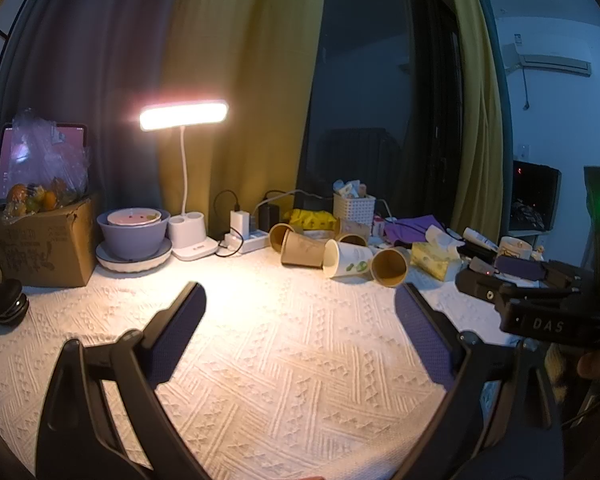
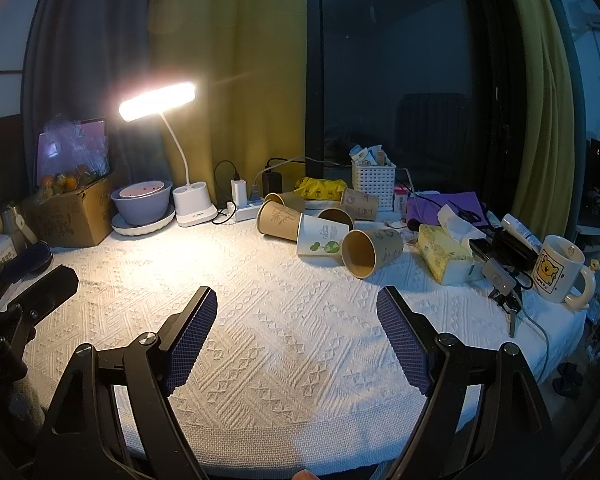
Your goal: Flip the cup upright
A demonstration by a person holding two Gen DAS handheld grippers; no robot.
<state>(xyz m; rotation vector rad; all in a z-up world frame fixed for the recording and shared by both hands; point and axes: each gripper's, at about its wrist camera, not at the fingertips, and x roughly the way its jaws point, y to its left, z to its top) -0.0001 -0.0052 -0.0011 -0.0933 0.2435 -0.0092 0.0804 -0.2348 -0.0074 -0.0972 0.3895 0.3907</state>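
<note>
Both tools [image 1: 300,304] [image 2: 296,308] agape — cups [image 2: 370,252] toppled

Lit desk lamp [image 2: 158,101] at the back of a tabletop under a white textured cloth [image 2: 284,336]. Left: cardboard box [image 2: 74,216] with bagged fruit, lilac bowl [image 2: 142,202]. Right: tissue box [image 2: 446,254], cartoon mug [image 2: 556,274], white basket [image 2: 374,184].

Left gripper [image 1: 300,300]: jaws spread wide, nothing between them, held low over the counter.
Right gripper [image 2: 296,304]: jaws likewise wide apart, empty, aimed forward and slightly down.
Spacing: the two sit side by side, each one's body showing at the edge of the other's view.
</note>
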